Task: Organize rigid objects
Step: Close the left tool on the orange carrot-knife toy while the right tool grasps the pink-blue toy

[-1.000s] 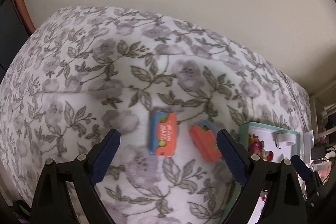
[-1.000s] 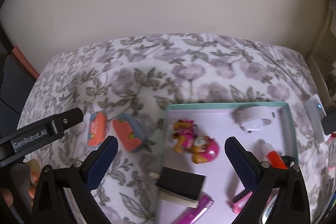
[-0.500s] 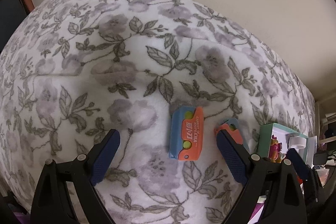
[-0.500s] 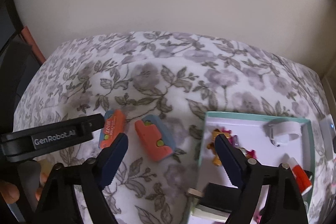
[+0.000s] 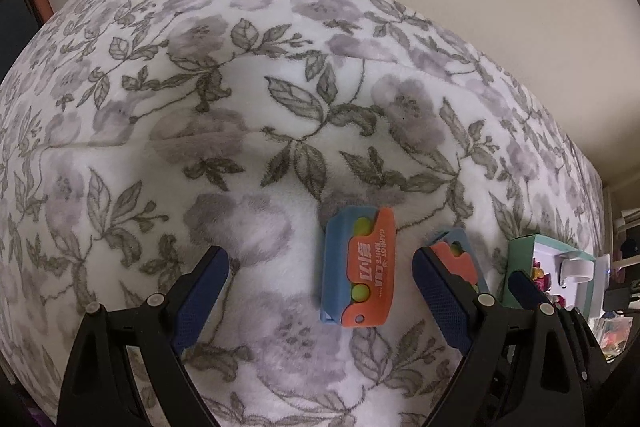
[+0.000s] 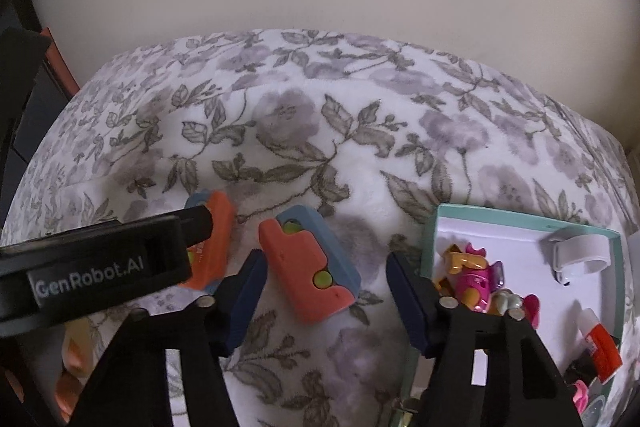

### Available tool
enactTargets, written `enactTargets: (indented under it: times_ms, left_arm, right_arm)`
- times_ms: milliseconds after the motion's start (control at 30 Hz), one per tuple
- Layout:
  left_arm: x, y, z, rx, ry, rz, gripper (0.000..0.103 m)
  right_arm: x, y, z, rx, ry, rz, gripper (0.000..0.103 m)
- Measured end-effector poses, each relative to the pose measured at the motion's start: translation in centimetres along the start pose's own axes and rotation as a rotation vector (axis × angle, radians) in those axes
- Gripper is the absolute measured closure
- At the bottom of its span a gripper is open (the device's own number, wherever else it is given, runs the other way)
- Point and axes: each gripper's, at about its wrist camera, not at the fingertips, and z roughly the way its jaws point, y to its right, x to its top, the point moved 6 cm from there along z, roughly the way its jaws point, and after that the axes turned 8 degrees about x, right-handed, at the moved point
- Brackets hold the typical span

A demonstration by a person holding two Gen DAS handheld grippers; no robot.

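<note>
On floral blanket [image 6: 360, 147], at 9 o'clock of teal tray [image 6: 430, 239]: lying flat, two carrot knife toys [image 6: 308, 267] [image 5: 358, 267]. Looking light, stiff, slick plastic; gripping across long edges. Right hand-held gripper [image 6: 324, 303] closing around one, not yet pinching; left hand-held gripper [image 5: 320, 291] gaping, straddling the other.

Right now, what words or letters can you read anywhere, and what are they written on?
"CARROT KNIFE": small white letters on the orange and blue plastic toy lying on the flowery blanket.
Large white characters beside those words on the same toy: not Latin letters, I cannot read them.
"GenRobot.AI": white letters on the black left gripper, seen from the right wrist.
Nothing readable on the second orange and blue toy.
</note>
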Motion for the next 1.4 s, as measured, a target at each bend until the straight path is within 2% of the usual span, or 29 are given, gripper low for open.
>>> enactTargets:
  times_ms: [167, 467, 867, 1033, 1100, 1200, 1233, 1333, 1400]
  left_arm:
    - [-0.2, 0.4, 0.8, 0.009, -0.007, 0.01, 0.01]
    - [-0.4, 1.9, 2.1, 0.037, -0.002, 0.056, 0.01]
    - [-0.7, 3.9, 3.9, 0.137, 0.024, 0.117, 0.012]
    - [-0.7, 3.9, 3.7, 0.136, 0.031, 0.109, 0.022]
    - [-0.5, 3.7, 3.6, 0.139, 0.035, 0.106, 0.03]
    - [-0.2, 3.2, 3.6, 0.139, 0.038, 0.102, 0.036]
    - [-0.1, 3.2, 3.5, 0.128, 0.067, 0.088, 0.038]
    - [0.0, 2.5, 3.4, 0.131, 0.069, 0.077, 0.046]
    - [0.0, 2.0, 3.2, 0.134, 0.072, 0.066, 0.056]
  right_arm:
    - [-0.2, 0.0, 1.2, 0.021, -0.016, 0.014, 0.042]
    - [-0.7, -0.2, 2.6, 0.004, -0.033, 0.006, 0.044]
    - [-0.7, -0.5, 2.6, -0.032, -0.017, -0.013, 0.043]
    - [-0.7, -0.5, 2.5, -0.021, -0.016, -0.01, 0.045]
    - [-0.7, -0.5, 2.5, -0.021, -0.015, -0.01, 0.046]
    - [-0.7, -0.3, 2.4, -0.02, -0.013, -0.008, 0.047]
    - [-0.7, -0.2, 2.4, -0.022, -0.012, -0.005, 0.048]
    - [-0.7, 0.0, 2.3, -0.032, -0.008, 0.005, 0.048]
    - [-0.6, 0.1, 2.3, -0.038, -0.005, 0.009, 0.049]
